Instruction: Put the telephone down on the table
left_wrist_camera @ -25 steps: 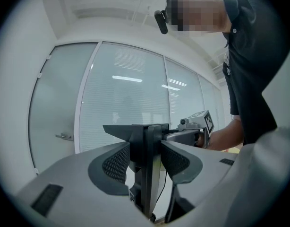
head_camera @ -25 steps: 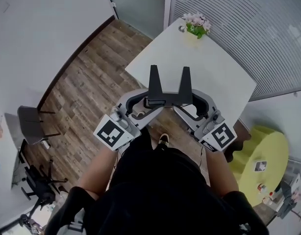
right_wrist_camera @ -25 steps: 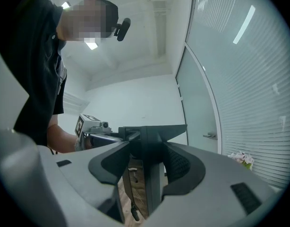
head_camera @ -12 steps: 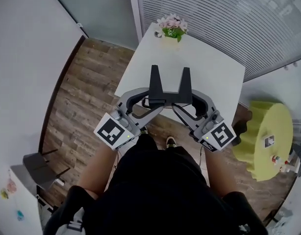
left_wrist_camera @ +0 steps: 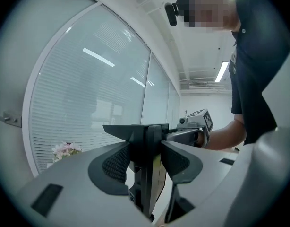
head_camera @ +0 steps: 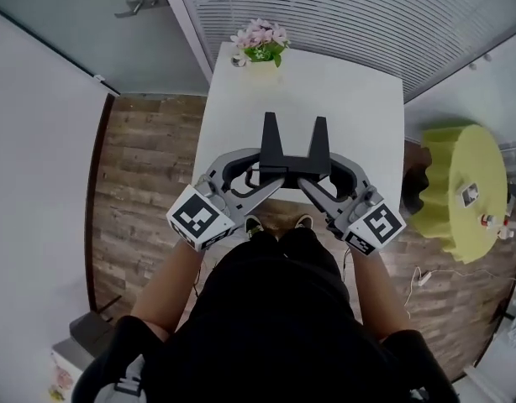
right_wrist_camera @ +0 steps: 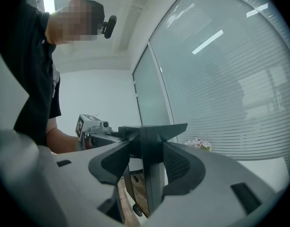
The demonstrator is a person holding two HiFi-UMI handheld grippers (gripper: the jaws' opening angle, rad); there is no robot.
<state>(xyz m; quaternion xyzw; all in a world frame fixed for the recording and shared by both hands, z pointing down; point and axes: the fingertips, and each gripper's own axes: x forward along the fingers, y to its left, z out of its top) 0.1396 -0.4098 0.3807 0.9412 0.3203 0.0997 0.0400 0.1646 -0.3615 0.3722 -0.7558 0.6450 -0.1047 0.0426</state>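
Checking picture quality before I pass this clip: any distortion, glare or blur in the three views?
Head view: sharp, evenly lit, room edges bowed around the table. Left gripper view: strong fisheye, dark corners, ceiling lights mirrored in the glass, telephone in near-silhouette. Right gripper view: same fisheye and reflections.

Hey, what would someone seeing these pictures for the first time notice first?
First, the black angular plastic telephone with two upright prongs, clamped from both sides by the left gripper and right gripper, seen over the near end of the square white table. Next, the pink flowers in a pale pot at the table's far left corner, and the round yellow-green stool on the wooden floor to the right.
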